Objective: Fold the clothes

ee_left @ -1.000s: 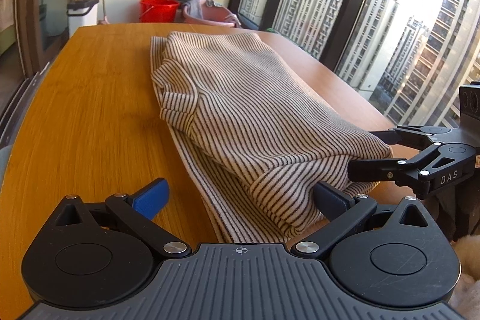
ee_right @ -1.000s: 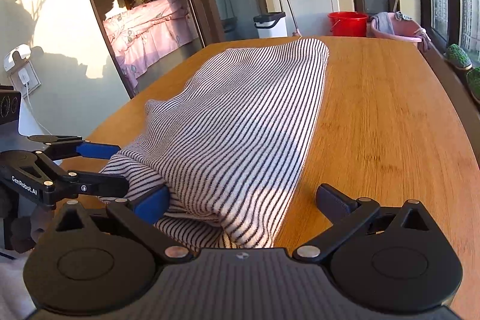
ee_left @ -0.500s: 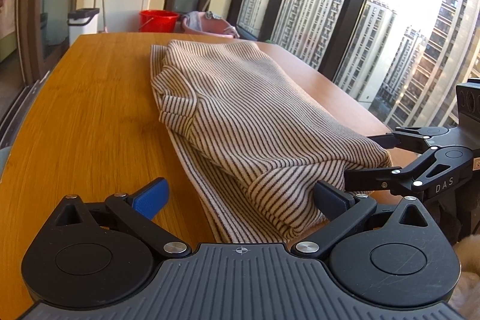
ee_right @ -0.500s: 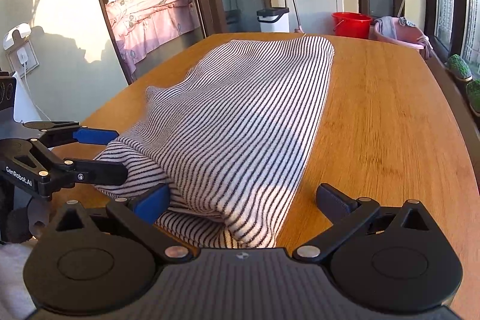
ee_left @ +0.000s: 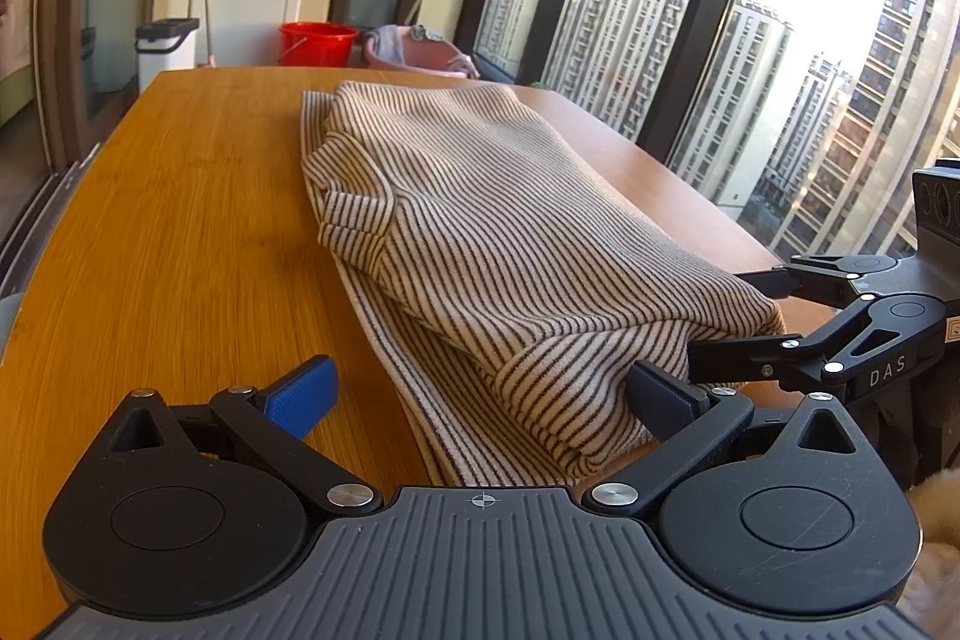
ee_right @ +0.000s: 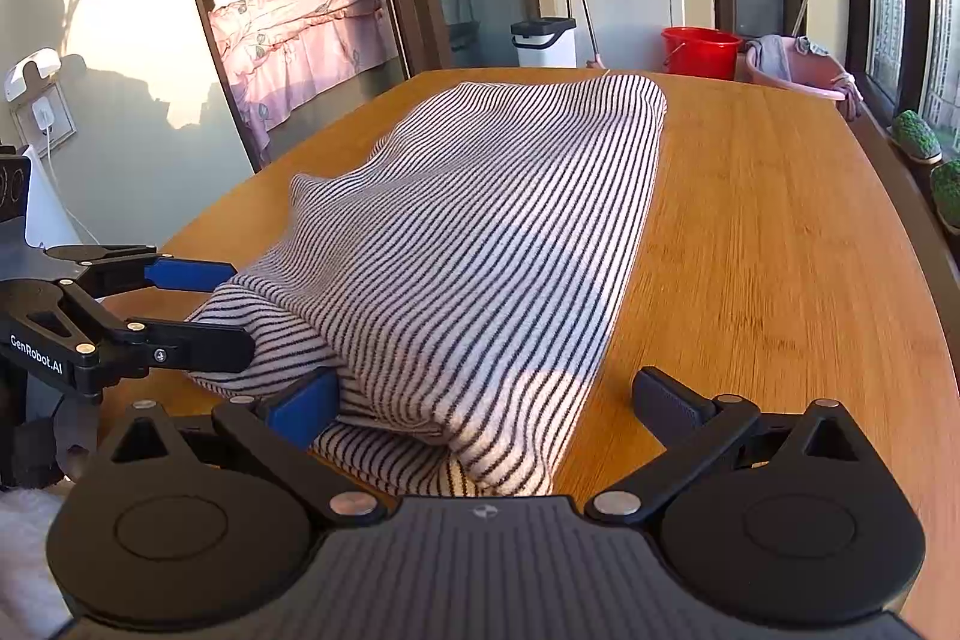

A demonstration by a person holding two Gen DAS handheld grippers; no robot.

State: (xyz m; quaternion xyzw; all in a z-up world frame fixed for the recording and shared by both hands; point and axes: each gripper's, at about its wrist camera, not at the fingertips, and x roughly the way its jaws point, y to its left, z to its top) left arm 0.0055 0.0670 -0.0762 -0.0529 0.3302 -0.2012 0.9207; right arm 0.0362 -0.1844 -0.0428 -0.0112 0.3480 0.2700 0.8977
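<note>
Left wrist view; item one, striped garment (ee_left: 480, 244): lies lengthwise on the table (ee_left: 180, 232), far end flat near the table's far edge, near end raised off the wood; one layer doubled over another, so I judge a fold is part made; a thin lower layer trails flat along its left side. Item two, my left tongs (ee_left: 480, 400): spread wide, blue pad clear over bare wood, dark pad touching the garment's near right fold, nothing pinched between them. Item three, my right tongs (ee_left: 738, 316): seen from the side at the garment's near right corner, one finger above the cloth and one below; they seem to bracket the corner, but whether they pinch it I cannot tell here. Item four, red bucket (ee_left: 317, 43) and pink basin (ee_left: 420, 52) on the floor beyond the table; not part of the work.

Right wrist view; striped garment (ee_right: 492, 232): near hem bunched between and under my right tongs (ee_right: 480, 400), which stand wide apart, blue pad against cloth, dark pad over bare table; so no grip. My left tongs (ee_right: 210, 304): at the near left corner, fingers parted above and below it; the raised corner appears to rest on the lower finger, kept up, I judge, for carrying the hem toward the far end.
</note>
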